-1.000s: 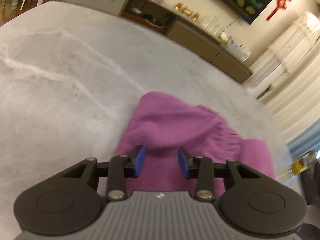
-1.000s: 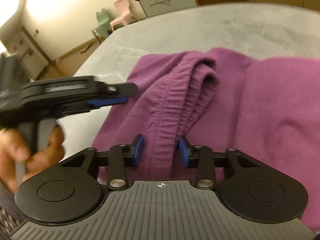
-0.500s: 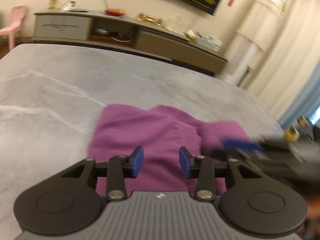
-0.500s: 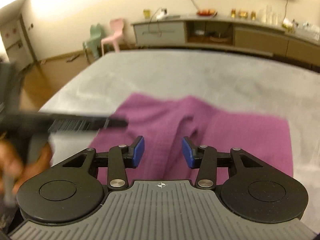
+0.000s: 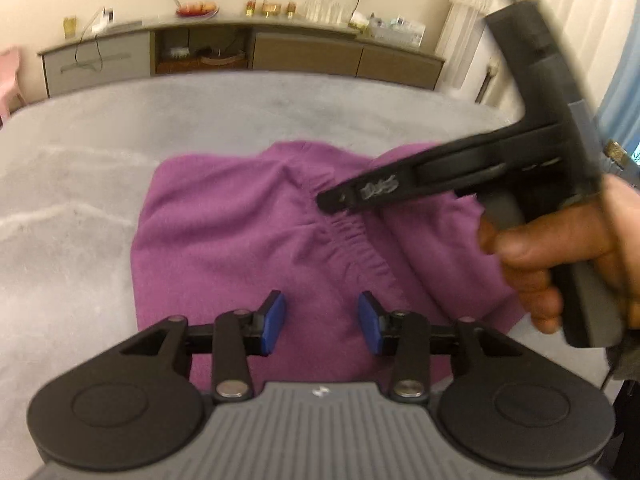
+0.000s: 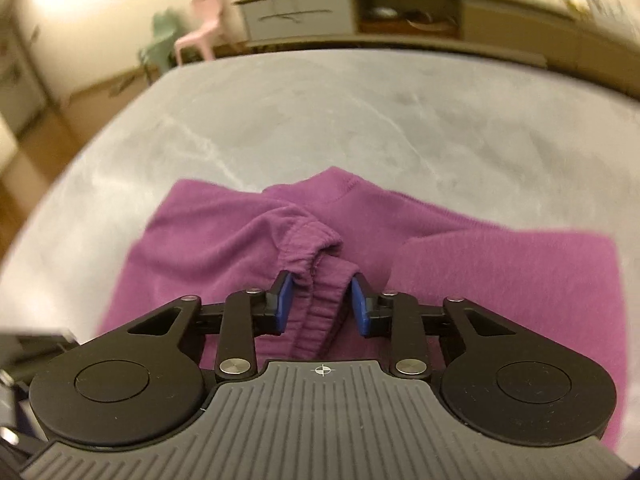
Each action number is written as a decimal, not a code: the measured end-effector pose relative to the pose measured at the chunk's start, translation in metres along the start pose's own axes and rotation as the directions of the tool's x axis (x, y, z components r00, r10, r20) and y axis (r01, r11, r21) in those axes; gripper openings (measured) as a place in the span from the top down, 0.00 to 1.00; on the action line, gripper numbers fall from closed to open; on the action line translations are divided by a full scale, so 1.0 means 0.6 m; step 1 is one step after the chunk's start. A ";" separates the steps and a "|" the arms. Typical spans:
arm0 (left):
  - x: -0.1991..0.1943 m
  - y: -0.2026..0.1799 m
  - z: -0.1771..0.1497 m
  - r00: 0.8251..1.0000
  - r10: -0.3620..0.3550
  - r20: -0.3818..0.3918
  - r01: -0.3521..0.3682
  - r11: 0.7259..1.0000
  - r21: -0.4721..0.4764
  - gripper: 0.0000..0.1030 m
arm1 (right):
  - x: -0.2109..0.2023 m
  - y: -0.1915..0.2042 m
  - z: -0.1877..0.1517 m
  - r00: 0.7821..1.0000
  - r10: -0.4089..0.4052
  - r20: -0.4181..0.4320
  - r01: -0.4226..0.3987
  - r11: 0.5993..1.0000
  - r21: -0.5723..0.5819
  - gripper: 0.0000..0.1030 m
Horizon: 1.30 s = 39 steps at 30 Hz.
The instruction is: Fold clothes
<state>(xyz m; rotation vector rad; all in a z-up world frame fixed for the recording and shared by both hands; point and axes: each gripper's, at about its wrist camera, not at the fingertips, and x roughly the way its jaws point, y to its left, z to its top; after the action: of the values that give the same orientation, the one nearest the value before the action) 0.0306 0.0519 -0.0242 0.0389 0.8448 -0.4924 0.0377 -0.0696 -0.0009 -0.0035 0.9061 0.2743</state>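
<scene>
We see the purple garment [image 5: 248, 224] bunched on the grey table [image 5: 80, 200]. Our left gripper [image 5: 322, 322] hangs parted above it; our right gripper [image 6: 320, 304] straddles the elastic waistband [image 6: 320, 264], pads apart. Soft, light, floppy fleece, so we'd pinch that thick gathered band.

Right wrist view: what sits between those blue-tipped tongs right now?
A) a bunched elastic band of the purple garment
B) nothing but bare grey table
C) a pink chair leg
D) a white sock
A: the gathered, ribbed waistband of the purple garment rises between the open right tongs, whose pads are not pressing it.
</scene>
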 end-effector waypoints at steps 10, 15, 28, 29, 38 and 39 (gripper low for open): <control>-0.016 -0.037 -0.030 1.000 0.000 0.015 -0.001 0.999 0.052 0.57 | -0.061 -0.035 -0.003 0.998 0.027 0.061 -0.029 0.999 0.037 0.58; -0.058 -0.008 0.012 0.984 -0.139 0.114 0.148 0.986 -0.074 0.46 | -0.118 -0.086 -0.044 0.993 -0.016 0.114 0.004 0.995 0.101 0.25; 0.083 -0.151 0.196 0.948 -0.301 -0.108 0.296 0.953 -0.056 0.13 | -0.215 -0.095 -0.180 0.935 -0.162 0.314 0.172 0.985 -0.002 0.90; 0.098 -0.168 0.207 0.945 -0.296 -0.141 0.294 0.955 -0.034 0.13 | -0.224 -0.076 -0.180 0.925 -0.157 0.345 0.183 0.982 -0.042 0.91; -0.016 -0.055 0.183 0.965 -0.261 -0.019 0.258 0.961 -0.104 0.84 | -0.248 -0.039 -0.196 0.875 0.054 0.481 -0.022 0.997 -0.073 0.52; -0.050 -0.020 0.176 0.964 -0.263 0.040 0.266 0.952 -0.149 0.84 | -0.264 -0.039 -0.197 0.851 0.099 0.516 -0.075 0.995 -0.068 0.49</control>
<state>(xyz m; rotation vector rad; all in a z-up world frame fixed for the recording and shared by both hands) 0.0831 0.0297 0.0703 -0.2233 0.8705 -0.6773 -0.1411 -0.1431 0.0460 0.0677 0.3582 0.3591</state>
